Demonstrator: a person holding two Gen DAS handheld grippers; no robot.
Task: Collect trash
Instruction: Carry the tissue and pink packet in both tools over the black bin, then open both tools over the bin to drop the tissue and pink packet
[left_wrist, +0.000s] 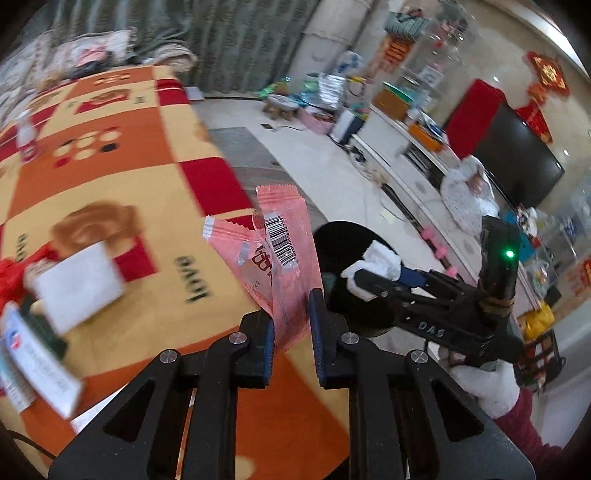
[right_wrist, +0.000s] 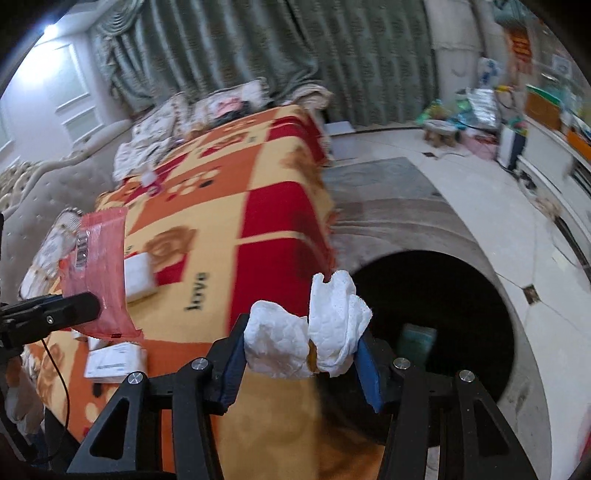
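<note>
Left hand-held gripper (left_wrist: 291, 325) pinches pink wrapper (left_wrist: 280, 258) — right hand-held gripper (right_wrist: 301, 350) clamps tissue (right_wrist: 306, 339).

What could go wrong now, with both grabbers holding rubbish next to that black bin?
The pink wrapper is pinched only at its bottom edge by the left gripper, so it could slip out or flutter past the bin. The crumpled tissue bulges out of the right gripper above the blanket edge, not fully over the bin; let go now, part might land on the blanket or floor.
</note>
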